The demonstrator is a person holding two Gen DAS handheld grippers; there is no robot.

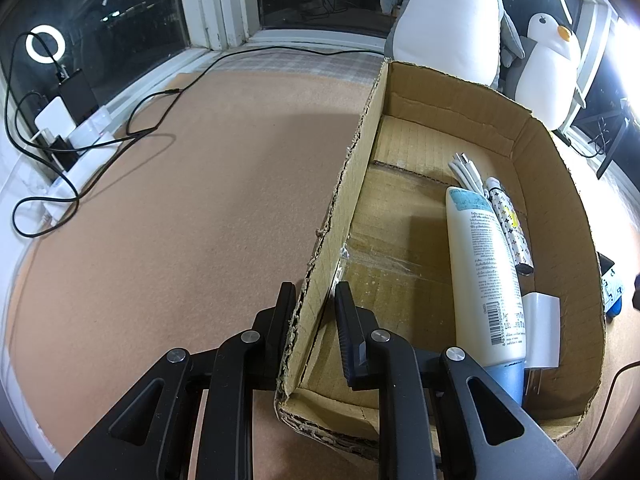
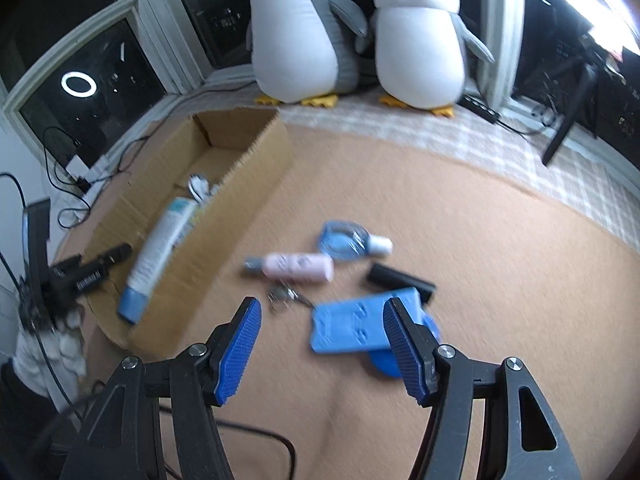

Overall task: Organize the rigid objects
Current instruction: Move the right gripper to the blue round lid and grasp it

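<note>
the left gripper [image 1: 316, 304] is pinching the cardboard box [image 1: 560, 208] wall, likely steadying it for loading. the right gripper [image 2: 322, 344] is hovering with fingers spread and empty above the blue case [image 2: 356, 326], likely its next pick.

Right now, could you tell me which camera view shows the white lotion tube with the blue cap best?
The left wrist view: the lotion tube lies sharp and close inside the cardboard box, its label print visible. The right wrist view shows it whole but smaller, blurred and off to the left.
</note>
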